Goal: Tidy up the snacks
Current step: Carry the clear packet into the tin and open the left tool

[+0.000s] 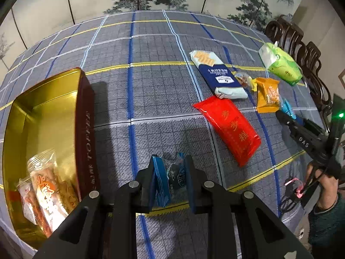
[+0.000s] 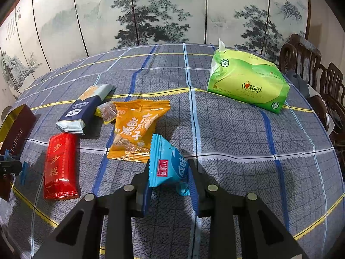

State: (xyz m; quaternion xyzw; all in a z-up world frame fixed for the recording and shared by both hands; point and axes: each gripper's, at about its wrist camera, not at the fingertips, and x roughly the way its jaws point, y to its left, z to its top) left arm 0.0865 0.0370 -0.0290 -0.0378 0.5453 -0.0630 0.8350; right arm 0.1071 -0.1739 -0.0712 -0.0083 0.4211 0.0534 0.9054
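Observation:
My left gripper [image 1: 170, 181] is shut on a dark blue snack packet [image 1: 167, 179], held above the cloth just right of the gold-lined toffee tin [image 1: 86, 116]. Several orange-and-clear snack packets [image 1: 46, 191] lie in the tin's near end. My right gripper [image 2: 169, 172] is shut on a light blue snack packet [image 2: 167, 166] and shows at the right edge of the left wrist view [image 1: 286, 112]. On the cloth lie a red packet [image 2: 60, 166], an orange packet [image 2: 135, 129], a navy-and-white biscuit pack [image 2: 84, 110] and a small clear candy [image 2: 106, 112].
A green tissue pack [image 2: 248, 84] sits at the far right of the checked tablecloth [image 2: 237, 151]. Dark wooden chairs [image 2: 312, 64] line the right side. A painted folding screen [image 2: 151, 10] stands behind the table. A person's hand and sleeve [image 1: 323, 194] hold the right gripper.

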